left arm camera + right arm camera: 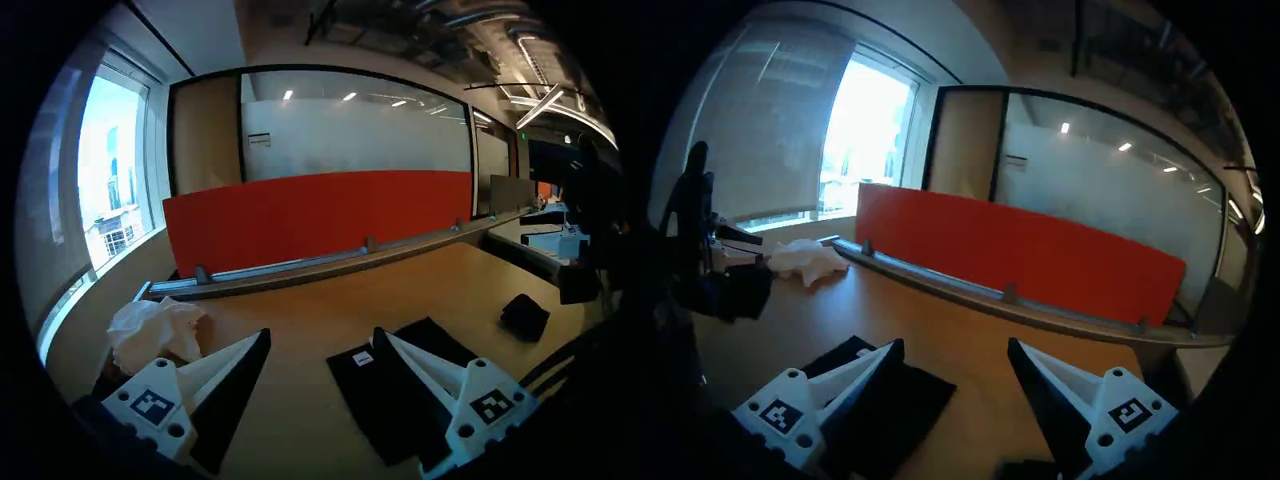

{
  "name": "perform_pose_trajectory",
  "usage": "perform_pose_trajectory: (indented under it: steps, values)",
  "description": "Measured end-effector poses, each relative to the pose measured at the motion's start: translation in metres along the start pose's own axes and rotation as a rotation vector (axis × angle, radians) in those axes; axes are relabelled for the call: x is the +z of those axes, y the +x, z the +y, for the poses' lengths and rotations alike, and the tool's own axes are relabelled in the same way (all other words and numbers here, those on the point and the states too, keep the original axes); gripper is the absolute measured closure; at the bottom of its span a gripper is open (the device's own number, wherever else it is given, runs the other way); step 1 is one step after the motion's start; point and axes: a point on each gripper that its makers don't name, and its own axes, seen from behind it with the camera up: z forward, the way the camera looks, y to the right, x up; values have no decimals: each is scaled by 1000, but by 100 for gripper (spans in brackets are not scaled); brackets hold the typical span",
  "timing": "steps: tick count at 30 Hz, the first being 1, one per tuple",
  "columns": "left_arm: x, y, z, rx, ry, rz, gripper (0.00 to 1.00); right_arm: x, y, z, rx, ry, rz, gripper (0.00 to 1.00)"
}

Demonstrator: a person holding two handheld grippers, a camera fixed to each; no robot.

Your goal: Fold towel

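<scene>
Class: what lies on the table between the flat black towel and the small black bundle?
Nothing. In the left gripper view, only bare wooden table separates the flat black towel from the small black bundle.

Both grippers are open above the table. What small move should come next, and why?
Probably lower the left gripper onto the nearest edge of the towel. It and the right gripper are both open and hold nothing, and the towel lies flat on the table, partly under the left gripper, so a grasp likely comes before any fold.
</scene>
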Motion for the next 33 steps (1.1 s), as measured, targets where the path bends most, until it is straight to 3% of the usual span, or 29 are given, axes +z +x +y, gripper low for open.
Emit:
perform_pose_trajectory:
  steps: [17, 33]
  values:
    - [7, -52, 27, 40, -92, -106, 6, 6, -60, -32, -6, 78, -127, 0]
    - [13, -140, 53, 41, -161, -267, 5, 6, -143, -64, -26, 140, -260, 0]
